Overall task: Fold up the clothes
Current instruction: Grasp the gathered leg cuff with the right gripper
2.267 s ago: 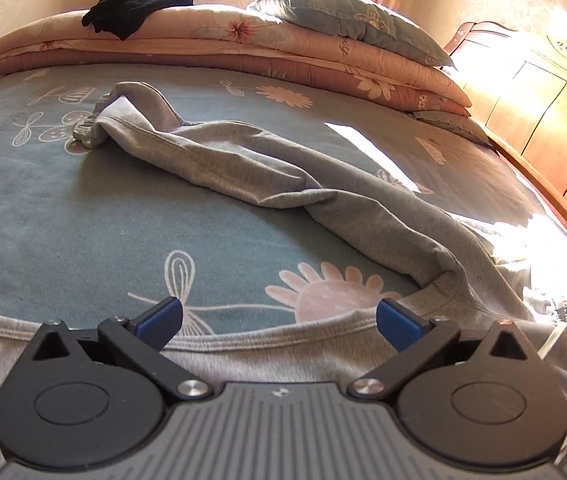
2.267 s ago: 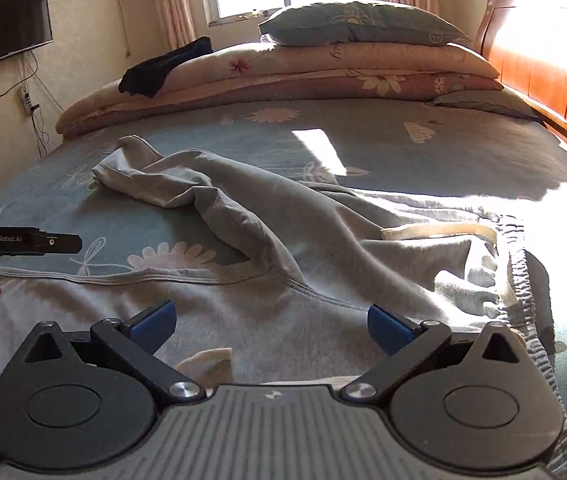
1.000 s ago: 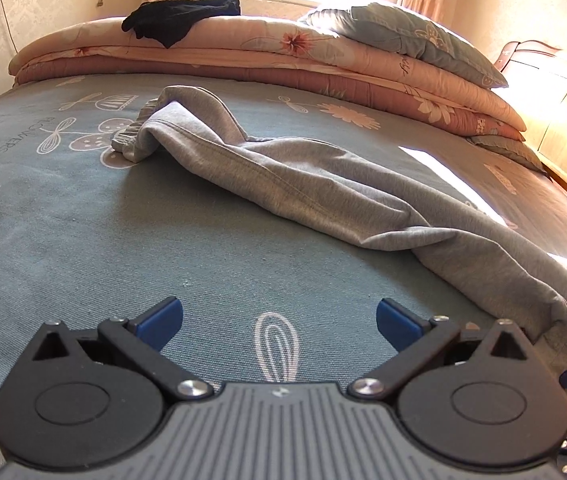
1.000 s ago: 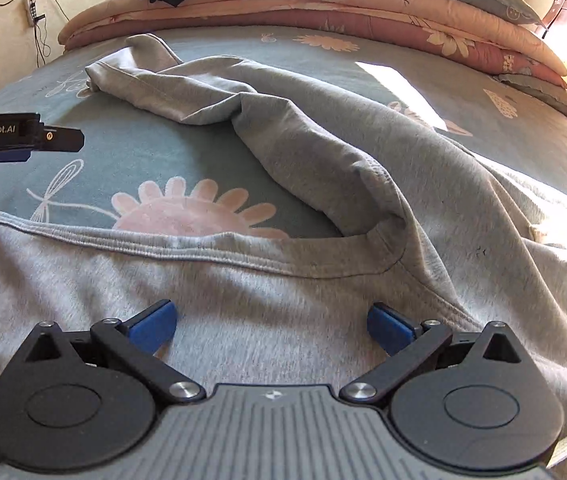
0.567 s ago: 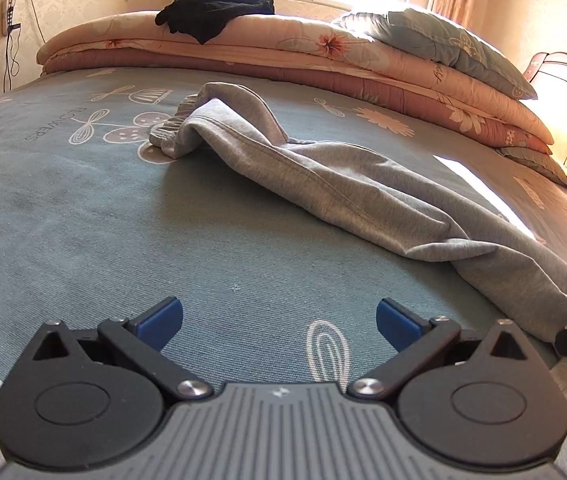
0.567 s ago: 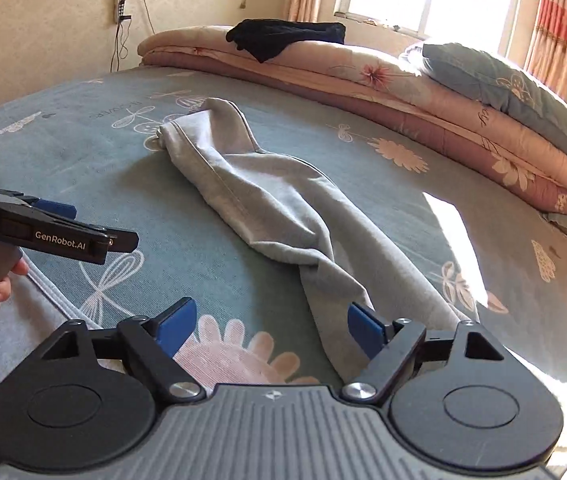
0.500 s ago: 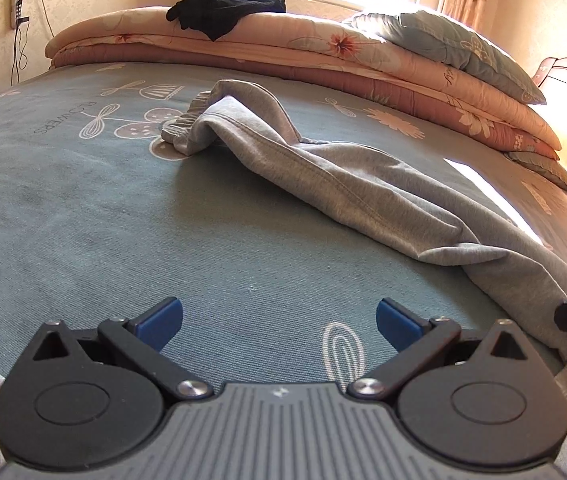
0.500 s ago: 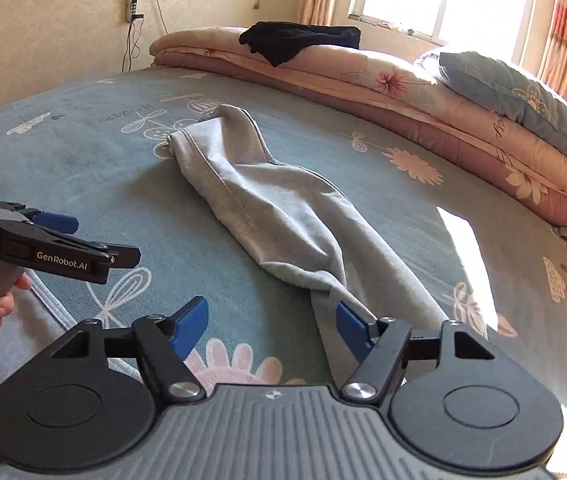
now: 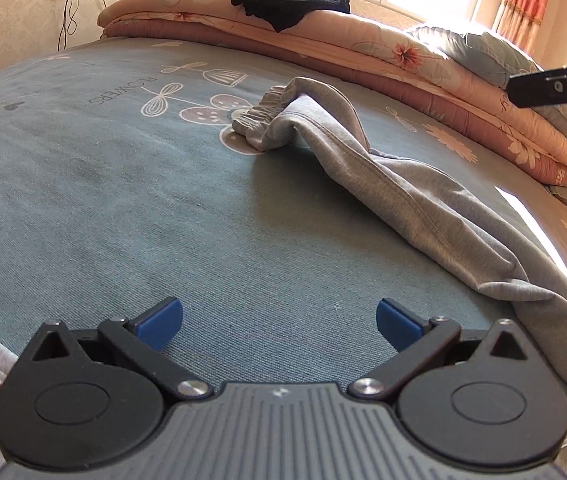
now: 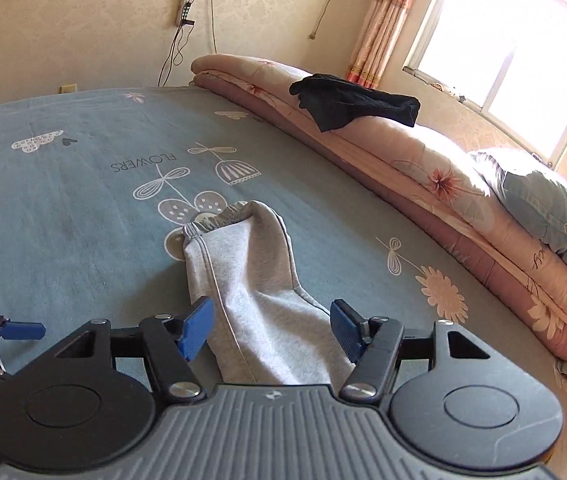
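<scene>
Bedroom, sunlit window at the far side; a bed [image 10: 83, 208] under a blue-green flowered sheet is serving as the work area. Folded quilts [image 10: 383, 148] are lying stacked along the far edge, with a black garment [image 10: 351, 100] draped on top and a pillow [image 10: 543, 204] further right.

The task's thing, a pair of grey sweatpants [image 9: 403, 196], is lying rumpled across the sheet. One leg is running diagonally away from the near right of the bed, ending in a gathered cuff [image 10: 219, 216] on a printed flower. More grey cloth is showing at the near edges of the left view; its layout cannot be told.

Left tongs [image 9: 279, 322] are standing wide apart over bare sheet, gripping nothing. Right tongs [image 10: 271, 330] are standing partly apart above the leg; the cloth is showing between the pads, but the pads are not pressing on it and appear clear of it.

Step in hand, as judged: laying the garment out, the right tongs lining up along the leg toward its cuff end. Folding proper looks not yet begun.

Next move is calling for a descent onto the cuff or leg edge, a firm pinch through both layers, then a pull to straighten the leg flat. The left tongs would need to pin or take the near cloth so the whole garment is not dragged along.
</scene>
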A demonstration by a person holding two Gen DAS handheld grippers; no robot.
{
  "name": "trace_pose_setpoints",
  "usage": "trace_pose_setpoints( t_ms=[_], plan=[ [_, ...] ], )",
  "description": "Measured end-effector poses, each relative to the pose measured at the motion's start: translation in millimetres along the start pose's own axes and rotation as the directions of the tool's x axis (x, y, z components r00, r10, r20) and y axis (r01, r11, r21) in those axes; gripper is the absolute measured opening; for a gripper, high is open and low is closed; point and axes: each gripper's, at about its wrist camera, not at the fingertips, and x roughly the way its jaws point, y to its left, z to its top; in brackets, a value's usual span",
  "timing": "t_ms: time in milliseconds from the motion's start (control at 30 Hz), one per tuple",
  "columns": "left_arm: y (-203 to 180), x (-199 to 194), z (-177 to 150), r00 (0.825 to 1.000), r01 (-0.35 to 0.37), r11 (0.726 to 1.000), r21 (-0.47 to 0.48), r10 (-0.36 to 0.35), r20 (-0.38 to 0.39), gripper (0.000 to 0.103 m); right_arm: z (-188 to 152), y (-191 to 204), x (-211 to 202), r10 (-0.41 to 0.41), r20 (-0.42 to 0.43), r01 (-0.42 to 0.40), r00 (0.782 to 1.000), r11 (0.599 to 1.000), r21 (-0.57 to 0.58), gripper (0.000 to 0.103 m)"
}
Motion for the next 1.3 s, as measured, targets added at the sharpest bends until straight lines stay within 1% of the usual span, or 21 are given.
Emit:
trace_pose_setpoints(
  t_ms=[133, 267, 367, 433, 600, 667, 733, 800, 833, 933, 1033, 1100, 1200, 1267, 1300],
  plan=[
    [3, 8, 2, 0.999, -0.013, 1.000, 0.016, 0.013, -0.031, 0.102, 15, 15, -5, -0.036, -0.010, 0.036, 0.999, 0.999, 0.027, 0.069],
    [7, 6, 2, 0.999, 0.024, 0.999, 0.032, -0.022, -0.047, 0.102, 23, 38, -11, -0.089, -0.048, 0.088, 0.995, 0.996, -0.011, 0.069],
    [16, 1, 3, 0.996, 0.080, 0.997, -0.007, -0.081, -0.046, 0.102, 42, 56, -6, -0.116, -0.048, 0.114, 0.992, 0.993, -0.038, 0.069],
    [23, -2, 5, 0.993, 0.107, 0.994, -0.032, -0.109, -0.042, 0.102, 57, 69, 1, -0.104, -0.035, 0.102, 0.994, 0.993, -0.052, 0.069],
    [44, -7, 12, 0.991, 0.134, 0.988, -0.083, -0.136, -0.018, 0.102, 81, 95, 31, -0.093, -0.029, 0.089, 0.995, 0.990, -0.111, 0.069],
    [53, -8, 14, 0.990, 0.138, 0.984, -0.114, -0.140, -0.011, 0.102, 85, 101, 45, -0.078, -0.029, 0.073, 0.997, 0.988, -0.139, 0.069],
    [59, -8, 15, 0.991, 0.136, 0.981, -0.137, -0.137, -0.002, 0.102, 87, 107, 62, -0.075, -0.028, 0.068, 0.997, 0.979, -0.192, 0.069],
    [61, -7, 16, 0.990, 0.138, 0.980, -0.146, -0.139, 0.004, 0.102, 88, 111, 82, -0.070, -0.035, 0.060, 0.997, 0.970, -0.234, 0.069],
    [61, -7, 17, 0.989, 0.144, 0.979, -0.147, -0.145, 0.006, 0.102, 89, 112, 93, -0.054, -0.045, 0.041, 0.998, 0.968, -0.248, 0.069],
    [59, -8, 17, 0.981, 0.192, 0.970, -0.153, -0.191, 0.018, 0.102, 95, 114, 126, -0.027, -0.053, 0.009, 0.998, 0.952, -0.305, 0.069],
    [58, -7, 17, 0.979, 0.203, 0.967, -0.154, -0.201, 0.026, 0.102, 101, 104, 165, -0.053, -0.038, 0.036, 0.998, 0.935, -0.352, 0.069],
    [56, -3, 16, 0.987, 0.163, 0.977, -0.137, -0.163, 0.013, 0.102, 104, 83, 192, -0.084, -0.047, 0.064, 0.995, 0.941, -0.332, 0.069],
    [55, 3, 16, 0.993, 0.115, 0.986, -0.123, -0.116, 0.000, 0.102, 103, 37, 227, -0.089, -0.094, 0.065, 0.992, 0.971, -0.230, 0.070],
    [55, 4, 16, 0.994, 0.106, 0.987, -0.123, -0.107, 0.001, 0.102, 94, 11, 244, -0.066, -0.121, 0.049, 0.990, 0.989, -0.138, 0.071],
    [54, 4, 16, 0.994, 0.105, 0.987, -0.121, -0.105, 0.003, 0.102, 88, 3, 252, -0.034, -0.129, 0.020, 0.991, 0.994, -0.108, 0.073]
  ],
)
